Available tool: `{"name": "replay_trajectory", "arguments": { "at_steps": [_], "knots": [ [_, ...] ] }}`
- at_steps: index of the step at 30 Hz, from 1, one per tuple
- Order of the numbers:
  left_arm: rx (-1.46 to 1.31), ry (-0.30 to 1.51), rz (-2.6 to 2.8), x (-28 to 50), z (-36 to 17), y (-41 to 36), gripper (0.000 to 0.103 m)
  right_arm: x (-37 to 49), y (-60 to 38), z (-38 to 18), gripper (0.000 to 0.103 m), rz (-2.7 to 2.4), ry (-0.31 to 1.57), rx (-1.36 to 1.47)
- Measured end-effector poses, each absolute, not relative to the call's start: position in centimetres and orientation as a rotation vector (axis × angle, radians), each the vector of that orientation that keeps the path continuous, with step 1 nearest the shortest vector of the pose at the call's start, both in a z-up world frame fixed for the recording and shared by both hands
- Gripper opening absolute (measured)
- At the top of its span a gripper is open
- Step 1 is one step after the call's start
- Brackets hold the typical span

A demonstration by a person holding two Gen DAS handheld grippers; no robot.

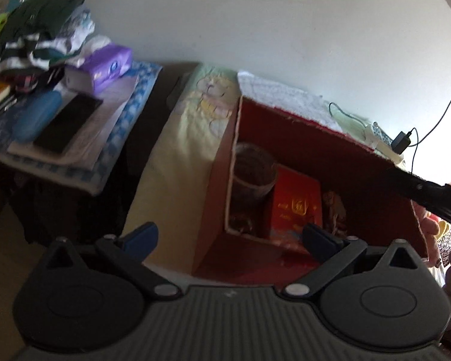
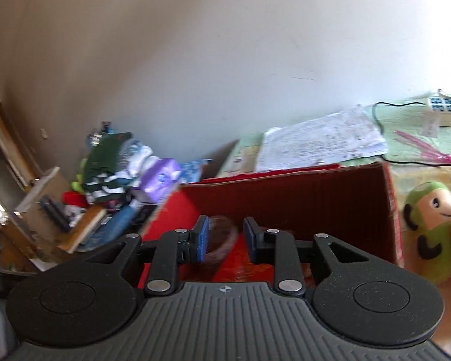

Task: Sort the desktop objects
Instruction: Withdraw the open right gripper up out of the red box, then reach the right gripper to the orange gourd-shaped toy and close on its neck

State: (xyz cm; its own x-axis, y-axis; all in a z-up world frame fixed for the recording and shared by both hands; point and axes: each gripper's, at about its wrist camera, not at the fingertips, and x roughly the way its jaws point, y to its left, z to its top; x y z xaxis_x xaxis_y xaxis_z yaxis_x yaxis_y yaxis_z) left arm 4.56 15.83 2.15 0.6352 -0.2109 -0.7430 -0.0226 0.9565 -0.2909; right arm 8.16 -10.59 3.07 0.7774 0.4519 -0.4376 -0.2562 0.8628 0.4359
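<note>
An open red cardboard box (image 1: 300, 126) stands on a pale yellow cloth. Inside it are a clear round jar (image 1: 252, 171), a red packet with gold print (image 1: 296, 207) and a small brownish item (image 1: 333, 210). My left gripper (image 1: 230, 237) hangs open wide over the box's near left corner, nothing between its blue pads. My right gripper (image 2: 225, 237) hovers over the same box (image 2: 315, 192), its jaws partly apart and empty, with the jar (image 2: 222, 237) blurred below the gap. Its black body (image 1: 421, 192) shows at the box's right edge.
A side table on the left holds a purple tissue pack (image 1: 105, 66), blue case (image 1: 36, 117), black phone (image 1: 66, 123) and piled clothes (image 1: 36, 30). Papers (image 2: 321, 141), a power strip (image 2: 445, 105) and a green plush toy (image 2: 430, 231) lie around the box.
</note>
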Motion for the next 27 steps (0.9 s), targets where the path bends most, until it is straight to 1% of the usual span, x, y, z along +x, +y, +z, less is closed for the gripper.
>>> {"name": "replay_trajectory", "arguments": {
  "at_steps": [3, 8, 12, 20, 27],
  "knots": [
    [-0.257, 0.96, -0.09, 4.2, 0.1, 15.7, 0.102, 6.7, -8.8, 2.8, 0.028, 0.43, 0.563, 0.344],
    [-0.153, 1.046, -0.096, 3.2, -1.7, 13.9, 0.102, 4.9, -6.1, 1.7, 0.029, 0.489, 0.594, 0.31],
    [-0.093, 1.089, -0.113, 2.4, -2.9, 12.9, 0.102, 4.4, -4.9, 1.0, 0.029, 0.509, 0.62, 0.301],
    [-0.077, 1.178, -0.119, 1.4, -4.9, 12.1, 0.102, 3.3, -4.8, -0.7, 0.028, 0.516, 0.697, 0.394],
    [-0.039, 1.194, -0.115, 0.9, -5.8, 11.5, 0.102, 2.9, -4.7, -2.0, 0.029, 0.486, 0.778, 0.436]
  ]
}}
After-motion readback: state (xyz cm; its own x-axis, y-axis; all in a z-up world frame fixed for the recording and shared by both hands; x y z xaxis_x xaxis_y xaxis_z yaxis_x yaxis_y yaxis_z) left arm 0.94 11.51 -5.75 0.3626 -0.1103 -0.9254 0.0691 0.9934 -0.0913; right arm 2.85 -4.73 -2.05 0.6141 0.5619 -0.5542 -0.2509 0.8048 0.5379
